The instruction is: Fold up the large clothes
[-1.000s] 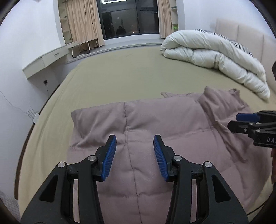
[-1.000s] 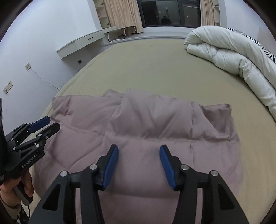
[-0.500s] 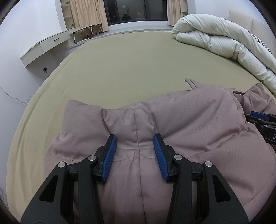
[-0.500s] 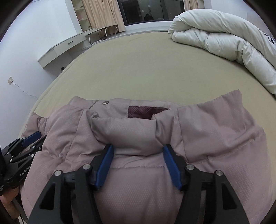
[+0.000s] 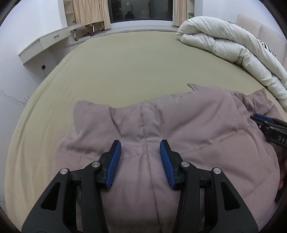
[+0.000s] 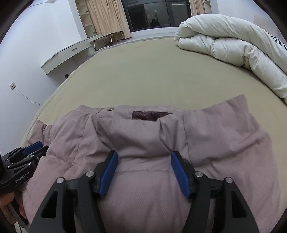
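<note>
Puffy jacket (image 5: 197, 129) lower frame looks soft, bulky, slick; your left gripper (image 5: 140, 155) and right gripper (image 6: 144, 167) both spread, fabric between, so pinch deep at quilt seams

A bedroom in a home is shown. Most of both views is filled by a wide bed (image 5: 125, 75) covered with an olive-beige sheet. A white duvet (image 5: 229, 46) is bundled at 2 o'clock, and a padded headboard (image 5: 251, 23) is seen behind it. At 12 o'clock a large dark window (image 6: 157, 14) is framed by beige curtains (image 6: 107, 18). A wall-mounted white desk with a drawer (image 6: 68, 53) is fixed at 10 o'clock, with open shelving (image 6: 84, 18) above it. A wall socket (image 6: 12, 85) with a trailing cable is set at 9 o'clock on the white wall.
</note>
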The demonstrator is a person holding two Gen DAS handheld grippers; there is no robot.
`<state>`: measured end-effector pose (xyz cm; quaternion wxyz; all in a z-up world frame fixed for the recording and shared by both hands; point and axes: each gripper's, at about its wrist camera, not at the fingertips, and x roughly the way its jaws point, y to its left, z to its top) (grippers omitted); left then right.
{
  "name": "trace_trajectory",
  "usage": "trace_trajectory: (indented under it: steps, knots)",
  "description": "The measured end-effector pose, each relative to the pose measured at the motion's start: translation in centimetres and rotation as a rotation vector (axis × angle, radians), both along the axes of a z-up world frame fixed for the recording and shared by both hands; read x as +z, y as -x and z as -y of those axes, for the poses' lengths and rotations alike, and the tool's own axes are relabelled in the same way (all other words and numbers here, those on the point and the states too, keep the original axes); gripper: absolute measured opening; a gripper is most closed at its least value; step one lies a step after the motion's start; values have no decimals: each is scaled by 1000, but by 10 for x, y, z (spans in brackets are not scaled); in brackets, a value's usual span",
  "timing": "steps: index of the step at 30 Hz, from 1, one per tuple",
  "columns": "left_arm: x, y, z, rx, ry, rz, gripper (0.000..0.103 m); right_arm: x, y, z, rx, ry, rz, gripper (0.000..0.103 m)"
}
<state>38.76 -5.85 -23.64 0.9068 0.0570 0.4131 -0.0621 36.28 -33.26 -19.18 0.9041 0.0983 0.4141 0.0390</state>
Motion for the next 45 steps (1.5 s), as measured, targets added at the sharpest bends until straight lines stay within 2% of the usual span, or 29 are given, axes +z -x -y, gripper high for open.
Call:
trace_trajectory:
  steps: [1, 3, 4, 5, 6, 7, 8, 9, 13, 17, 23, 25, 28, 29, 31, 33, 36, 38, 40, 41, 42, 45]
  knots:
    - [11, 19, -6, 1, -9, 37, 44, 11, 12, 4, -2, -10, 26, 66]
    - [20, 44, -11, 9, -42, 100, 44, 33, 45, 11, -11, -14, 117, 74]
    - [19, 51, -15, 15, -44, 104, 44, 39, 60, 16, -33, 1, 151, 80]
    - [13, 54, -19, 23, -49, 94, 44, 41, 71, 21, -55, 21, 169, 82]
    - [5, 55, -21, 24, -44, 81, 44, 36, 79, 26, -79, 54, 162, 82]
    - [0, 54, -23, 26, -39, 77, 44, 25, 79, 31, -92, 79, 118, 82]
    - [-4, 52, -22, 25, -37, 76, 45, 9, 74, 38, -98, 82, 52, 82]
    - [-7, 49, -22, 22, -26, 73, 45, -3, 71, 45, -92, 53, 31, 83]
    - [-17, 45, -27, 34, 8, 70, 45, -18, 65, 47, -99, 64, 82, 90]
    - [-28, 45, -36, 36, 65, 76, 45, -26, 63, 49, -108, 52, 105, 91]
    - [-36, 46, -46, 38, 100, 70, 45, -30, 62, 53, -109, 27, 119, 91]
    - [-33, 49, -50, 41, 116, 61, 45, -31, 63, 53, -111, 31, 125, 92]
    - [-16, 54, -66, 59, 189, 20, 45, -28, 65, 54, -105, 16, 118, 93]
    - [-8, 60, -71, 72, 190, 15, 46, -24, 65, 55, -102, 18, 103, 94]
    - [11, 76, -74, 92, 159, 28, 46, -8, 70, 50, -133, 62, 50, 94]
    - [28, 92, -69, 68, 135, 74, 47, 13, 85, 42, -130, 9, 84, 94]
    - [42, 106, -47, 15, 115, 102, 47, 44, 101, 8, -43, 5, 152, 94]
    - [39, 109, -28, -23, 95, 90, 47, 57, 104, -25, 45, 36, 168, 94]
    - [19, 102, -7, -35, 55, 21, 47, 52, 100, -54, 108, 116, 135, 92]
    - [11, 101, -4, -26, 51, 21, 47, 38, 93, -70, 138, 199, 87, 91]
    - [5, 102, -5, -18, 48, 27, 47, 25, 91, -75, 144, 230, 68, 91]
    - [-6, 102, -4, -21, 39, 33, 48, 2, 88, -60, 96, 147, 67, 98]
